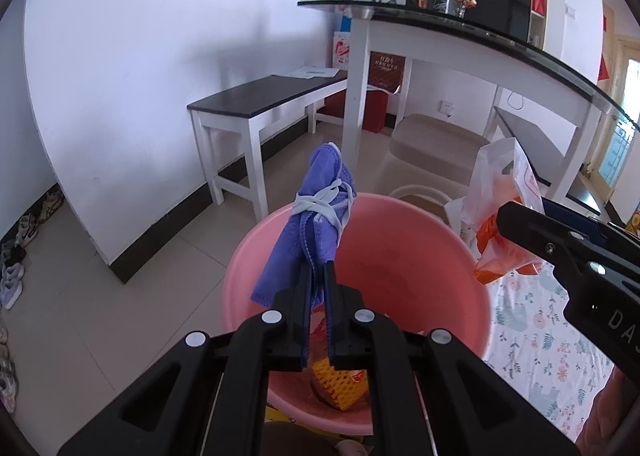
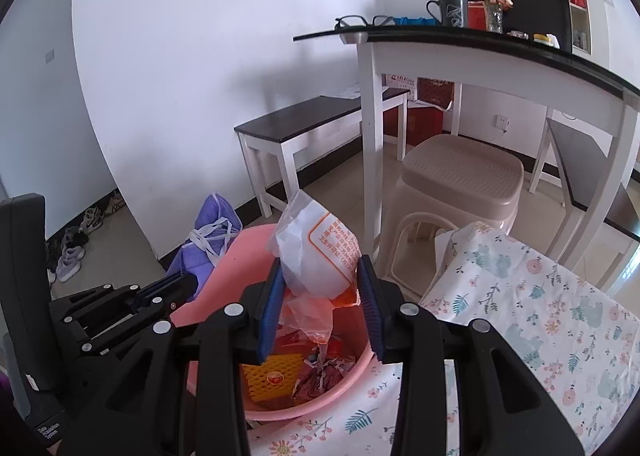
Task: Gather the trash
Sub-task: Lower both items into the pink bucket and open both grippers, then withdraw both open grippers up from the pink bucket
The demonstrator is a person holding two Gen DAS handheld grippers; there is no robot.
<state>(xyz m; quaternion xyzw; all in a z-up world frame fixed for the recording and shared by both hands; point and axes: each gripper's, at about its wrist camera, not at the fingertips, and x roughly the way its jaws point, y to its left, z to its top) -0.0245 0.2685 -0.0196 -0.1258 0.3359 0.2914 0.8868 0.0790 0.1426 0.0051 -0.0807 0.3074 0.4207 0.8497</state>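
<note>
over the pink basin [image 1: 420,256], left gripper [image 1: 318,276] pinches a purple mask [image 1: 316,224], fingers pressed together on its lower edge. mask stands up above the far-left rim, white straps knotted round its middle. its bottom end is hidden between the pads.

right gripper [image 2: 322,276] holds a plastic bag [image 2: 316,256], clear with orange print. fingers sit spread about the bag, one on each side; both seem to touch it, but how tightly it is squeezed is hard to tell. bag hangs over the basin's right side, its lower part crumpled and half hidden behind the fingers. print too small to read.

in the basin: a yellow mesh piece [image 2: 274,378] at the near side, partly covered by the left finger in the right view, plus red scraps [image 2: 320,372], unclear what. basin bottom mostly blocked by the grippers in both views.

basin sits on a floral cloth [image 2: 540,316]; the near edge of both is cut off. beige stool [image 2: 460,184] just beyond the cloth, a white table [image 2: 480,56] with a dark top farther right, bench [image 2: 304,120] along the far wall. glasses [image 2: 362,21] and mug [image 2: 452,8] on the table. shoes [image 2: 72,256] at the far left, blurred at the lens edge.
</note>
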